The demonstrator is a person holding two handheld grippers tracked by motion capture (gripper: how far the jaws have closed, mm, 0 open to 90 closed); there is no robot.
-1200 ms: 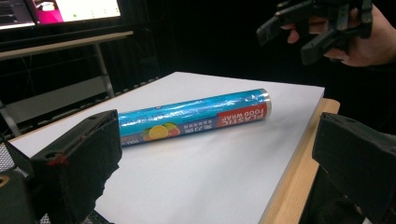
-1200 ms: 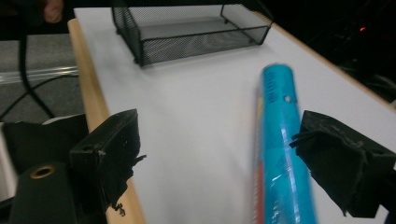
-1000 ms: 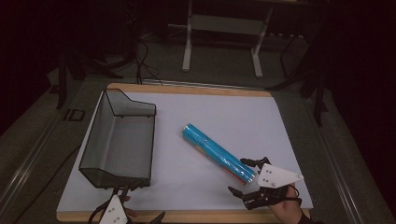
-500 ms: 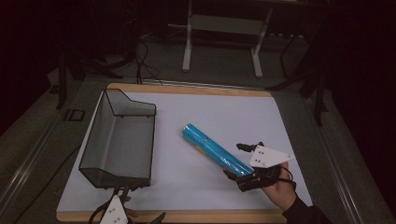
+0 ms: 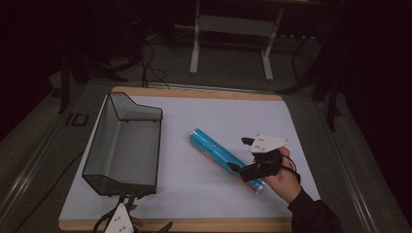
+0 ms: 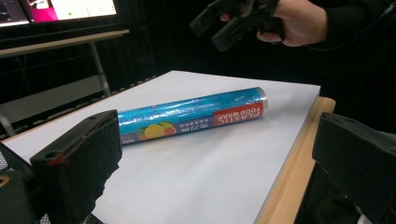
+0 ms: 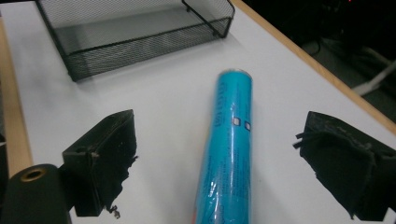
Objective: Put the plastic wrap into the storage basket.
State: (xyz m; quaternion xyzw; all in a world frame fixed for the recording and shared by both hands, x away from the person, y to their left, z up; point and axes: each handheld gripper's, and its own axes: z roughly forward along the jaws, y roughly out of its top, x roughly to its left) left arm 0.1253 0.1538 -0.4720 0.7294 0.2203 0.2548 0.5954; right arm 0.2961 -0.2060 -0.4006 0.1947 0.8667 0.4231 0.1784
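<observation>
A blue roll of plastic food wrap (image 5: 218, 154) lies slantwise on the white table mat (image 5: 194, 121). My right gripper (image 5: 241, 154) stands open over the roll's near end, one jaw on each side, not closed on it. Its own view shows the roll (image 7: 231, 149) running up between the two spread jaws of the right gripper (image 7: 219, 140). My left gripper (image 5: 141, 216) is at the table's front edge, just in front of the basket, open and empty. The left gripper view looks between its wide jaws at the roll (image 6: 191, 114) and the hand with the right gripper (image 6: 224, 23).
A black wire-mesh basket (image 5: 124, 145) stands empty on the mat's left side, and its rim (image 7: 140, 37) shows beyond the roll in the right gripper view. A wooden edge (image 5: 194, 224) borders the mat. Stands and cables sit on the floor behind the table.
My right gripper has moved forward and left from beyond the roll's near end, so its open jaws now straddle the roll. The roll, basket and left gripper have stayed put.
</observation>
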